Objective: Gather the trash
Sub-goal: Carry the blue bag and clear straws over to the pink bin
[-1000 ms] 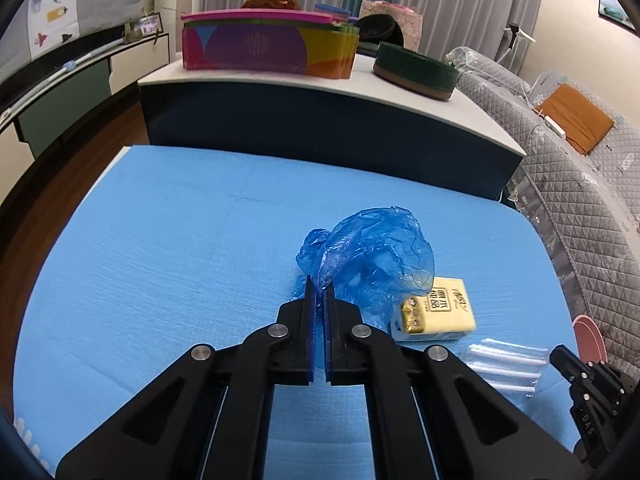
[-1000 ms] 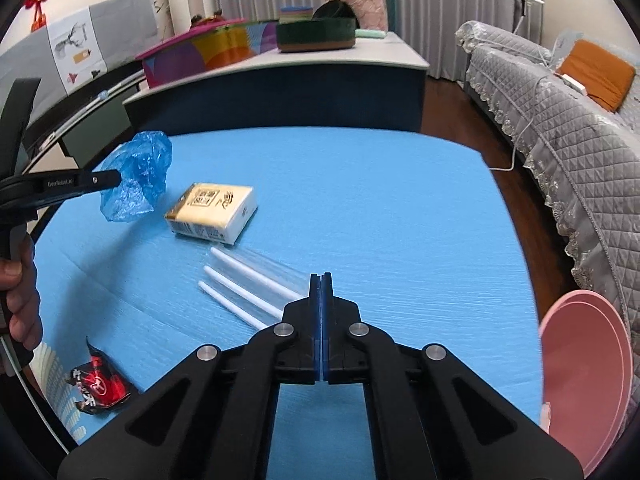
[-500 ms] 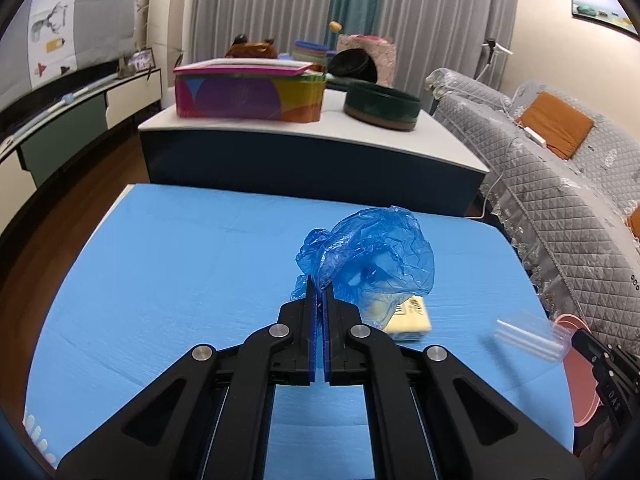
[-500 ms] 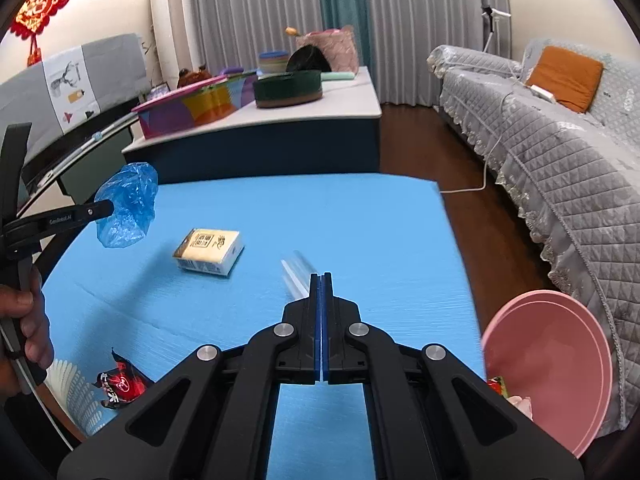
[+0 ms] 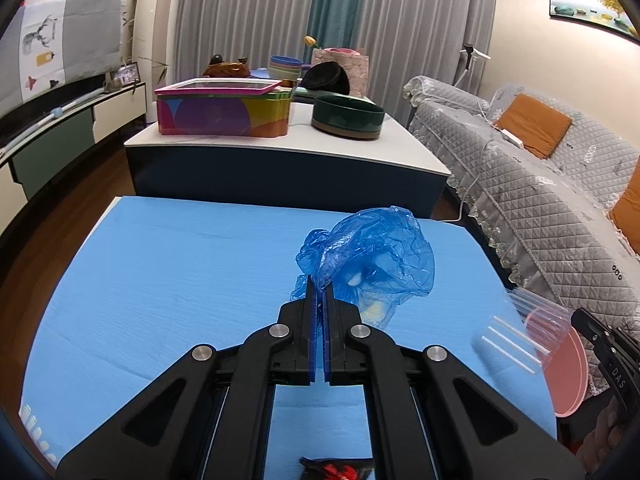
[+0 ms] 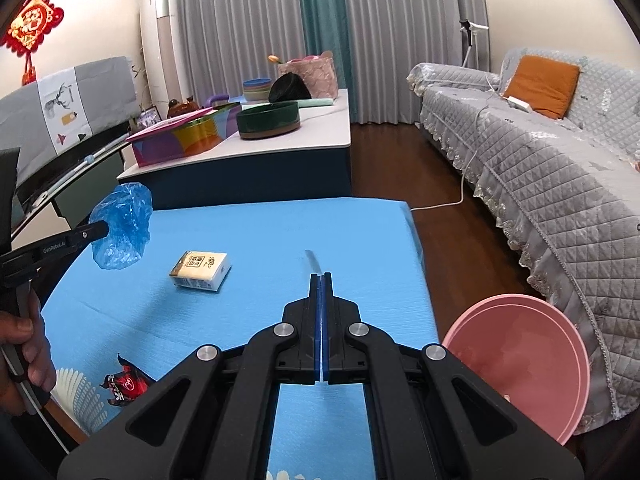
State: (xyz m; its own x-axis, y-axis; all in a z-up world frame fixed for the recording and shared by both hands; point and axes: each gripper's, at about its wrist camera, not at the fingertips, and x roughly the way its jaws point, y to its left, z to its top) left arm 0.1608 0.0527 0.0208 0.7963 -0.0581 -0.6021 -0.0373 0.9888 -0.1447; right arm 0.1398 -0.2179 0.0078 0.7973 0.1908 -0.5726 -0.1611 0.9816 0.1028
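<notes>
Holding both tools tilted downward over the blue table (image 6: 248,236), you have each one clenched on trash. Your left gripper (image 5: 319,284) pinches a crumpled blue plastic bag (image 5: 372,256), which hangs clear above the tabletop; your left hand (image 6: 28,356) wraps its handle at the table's near left corner. Your right gripper (image 6: 321,280) clamps a clear sleeve of white straws (image 5: 516,336), lifted off the table near the pink basin (image 6: 520,360). A tissue pack (image 6: 201,270) and a red wrapper (image 6: 124,388) lie on the table.

Evenly lit (fisheye-warped edges), slight blur
</notes>
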